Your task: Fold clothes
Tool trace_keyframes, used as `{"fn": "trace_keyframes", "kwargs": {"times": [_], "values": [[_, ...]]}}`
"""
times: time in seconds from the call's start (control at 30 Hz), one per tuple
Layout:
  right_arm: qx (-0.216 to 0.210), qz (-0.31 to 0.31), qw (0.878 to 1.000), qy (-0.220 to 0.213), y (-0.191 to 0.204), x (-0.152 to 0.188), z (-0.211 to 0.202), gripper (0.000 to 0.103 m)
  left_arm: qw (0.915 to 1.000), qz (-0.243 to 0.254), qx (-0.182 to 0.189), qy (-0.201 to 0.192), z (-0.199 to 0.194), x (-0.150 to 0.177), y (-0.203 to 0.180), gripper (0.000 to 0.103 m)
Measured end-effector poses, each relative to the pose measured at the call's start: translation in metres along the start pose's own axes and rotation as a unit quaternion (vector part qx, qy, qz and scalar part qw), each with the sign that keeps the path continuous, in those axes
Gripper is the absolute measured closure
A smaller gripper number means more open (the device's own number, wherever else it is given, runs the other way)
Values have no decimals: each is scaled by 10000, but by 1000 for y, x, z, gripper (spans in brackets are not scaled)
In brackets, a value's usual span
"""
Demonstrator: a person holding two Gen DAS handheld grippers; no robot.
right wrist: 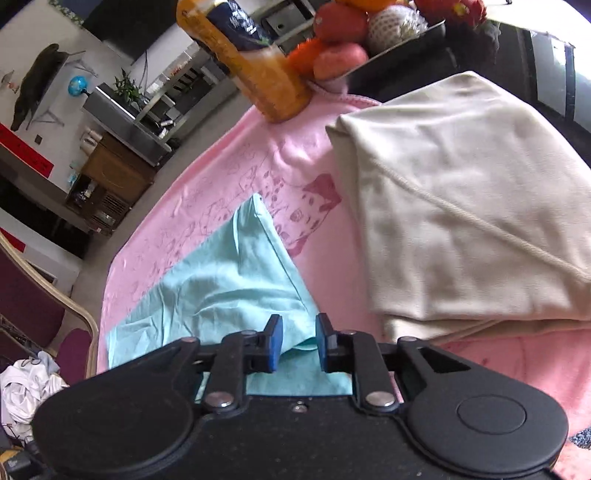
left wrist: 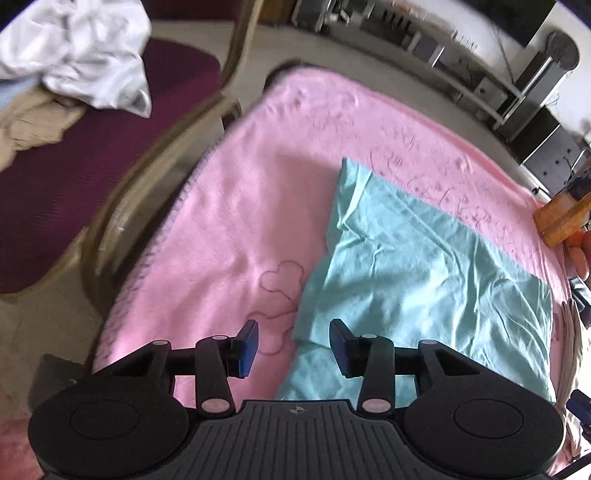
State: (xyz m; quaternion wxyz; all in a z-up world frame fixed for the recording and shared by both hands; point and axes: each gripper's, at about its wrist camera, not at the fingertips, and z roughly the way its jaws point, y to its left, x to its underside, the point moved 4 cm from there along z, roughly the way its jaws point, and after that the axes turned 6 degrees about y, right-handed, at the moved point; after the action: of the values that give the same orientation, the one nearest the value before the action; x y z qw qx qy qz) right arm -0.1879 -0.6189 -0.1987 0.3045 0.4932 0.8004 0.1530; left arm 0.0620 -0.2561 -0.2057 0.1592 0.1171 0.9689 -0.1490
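While the turquoise garment (left wrist: 424, 266) lies spread on the pink blanket (left wrist: 236, 206) that covers the bench, the left claw (left wrist: 293, 345) hovers over its near left edge, with the right-hand pad above the cloth and the left-hand pad above bare blanket; its jaws stand well apart and grip nothing, and whether either pad touches the fabric cannot be told; in the right wrist view the right claw (right wrist: 298, 341) sits at the near corner of the same garment (right wrist: 229, 280), its blue pads parted by a narrow gap, with a fold of the turquoise cloth showing in that gap; the pads do not visibly press on it; the garment is folded into a long, creased panel, its long axis running from the claws away toward the far side of the bench, and in the right wrist view it narrows to a raised far corner; just right of it lies a folded beige garment (right wrist: 461, 206); beyond stand an orange bottle (right wrist: 255, 62) and a tray of fruit (right wrist: 354, 33); a maroon chair (left wrist: 110, 155) beside the bench carries a crumpled white garment (left wrist: 81, 51).
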Motion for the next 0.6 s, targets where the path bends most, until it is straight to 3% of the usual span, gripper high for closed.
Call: {"fn": "trace_keyframes", "kwargs": {"times": [0.2, 0.3, 0.47, 0.6], "values": [[147, 43, 9999, 17, 1, -1, 9, 84, 9987, -401, 284, 111, 21, -5, 8, 67], [200, 43, 9998, 19, 0, -1, 10, 84, 9975, -539, 452, 91, 23, -9, 11, 77], [288, -21, 9996, 29, 4, -1, 14, 84, 9998, -76, 178, 29, 23, -5, -5, 79], [439, -220, 9988, -33, 9, -2, 14, 84, 9996, 167, 213, 52, 17, 0, -14, 80]]}}
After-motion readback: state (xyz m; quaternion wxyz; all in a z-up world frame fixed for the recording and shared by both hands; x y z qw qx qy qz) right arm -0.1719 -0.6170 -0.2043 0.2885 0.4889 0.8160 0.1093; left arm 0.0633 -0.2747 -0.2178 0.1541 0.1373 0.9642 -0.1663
